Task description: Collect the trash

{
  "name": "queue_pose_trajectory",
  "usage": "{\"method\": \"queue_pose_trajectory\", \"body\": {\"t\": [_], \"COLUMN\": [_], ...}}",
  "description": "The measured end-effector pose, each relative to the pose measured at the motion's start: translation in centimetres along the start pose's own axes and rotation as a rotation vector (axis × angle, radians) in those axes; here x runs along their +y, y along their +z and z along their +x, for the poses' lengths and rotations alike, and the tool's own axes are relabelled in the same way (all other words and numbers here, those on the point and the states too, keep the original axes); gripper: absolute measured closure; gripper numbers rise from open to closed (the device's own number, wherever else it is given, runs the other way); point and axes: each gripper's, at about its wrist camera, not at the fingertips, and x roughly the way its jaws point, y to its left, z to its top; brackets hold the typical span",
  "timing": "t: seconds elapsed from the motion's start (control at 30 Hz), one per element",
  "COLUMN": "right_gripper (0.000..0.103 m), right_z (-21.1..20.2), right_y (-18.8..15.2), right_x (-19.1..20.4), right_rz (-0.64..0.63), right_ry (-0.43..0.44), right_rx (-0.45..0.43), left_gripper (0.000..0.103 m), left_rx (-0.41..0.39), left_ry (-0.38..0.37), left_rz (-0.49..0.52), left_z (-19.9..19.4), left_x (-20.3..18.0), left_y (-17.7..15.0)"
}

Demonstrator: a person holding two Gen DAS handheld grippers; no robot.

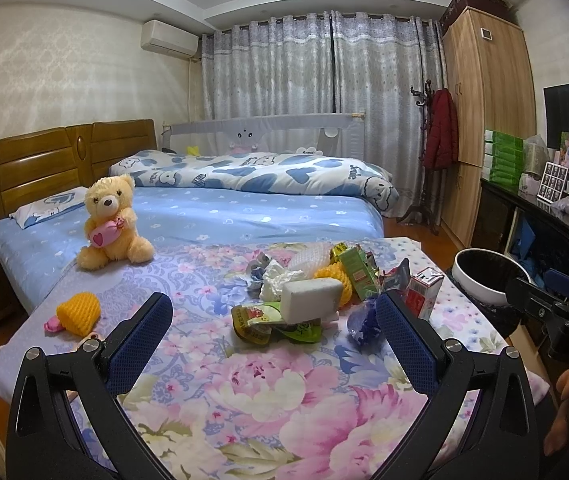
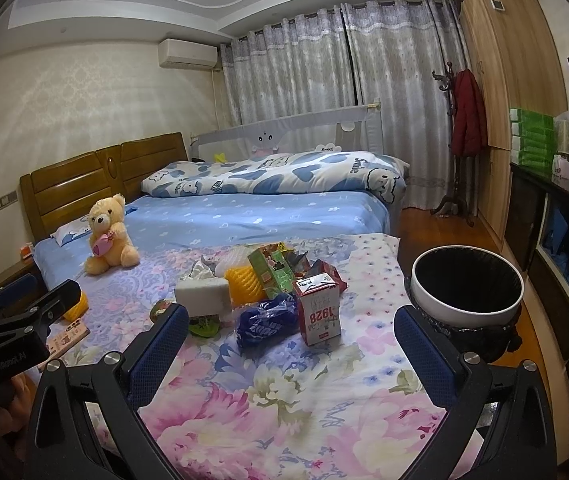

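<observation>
A heap of trash lies on the floral bedspread (image 1: 244, 392): a white foam block (image 1: 311, 301), green and yellow wrappers (image 1: 268, 322), a green carton (image 1: 358, 271), a red and white carton (image 1: 424, 292), a blue crumpled wrapper (image 1: 360, 322), white tissue (image 1: 280, 280) and yellow foam netting (image 1: 338, 280). My left gripper (image 1: 272, 322) is open and empty, just short of the heap. My right gripper (image 2: 290, 336) is open and empty, with the blue wrapper (image 2: 266, 320) and the red carton (image 2: 319, 308) ahead of it. A white bin (image 2: 466, 284) with a black liner stands by the bed's right edge.
A teddy bear (image 1: 110, 228) sits on the blue sheet. A separate yellow foam net (image 1: 78, 312) and a pink scrap (image 1: 53, 325) lie at the left. A folded quilt (image 1: 268, 172) is at the back. A dark cabinet (image 2: 556, 232) and wardrobe (image 2: 500, 92) stand at the right.
</observation>
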Motion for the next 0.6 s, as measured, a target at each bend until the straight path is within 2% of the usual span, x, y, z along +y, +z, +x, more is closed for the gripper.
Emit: {"method": "queue_pose_trajectory", "body": {"t": [0.43,0.6], "right_gripper": [0.0,0.001], "right_z": [0.8,1.8], "right_y": [-0.4,-0.6], "right_x": [-0.2,-0.3], "right_rz": [0.011,0.018], "right_ry": [0.016,0.022], "right_rx": [0.024,0.052], "left_gripper": [0.0,0.0], "left_rx": [0.041,0.086], "left_ry": [-0.004,-0.003], "left_rz": [-0.005,-0.014], "left_z": [1.5,3.0], "left_x": [0.8,1.7], "left_y": [-0.1,-0.3]}}
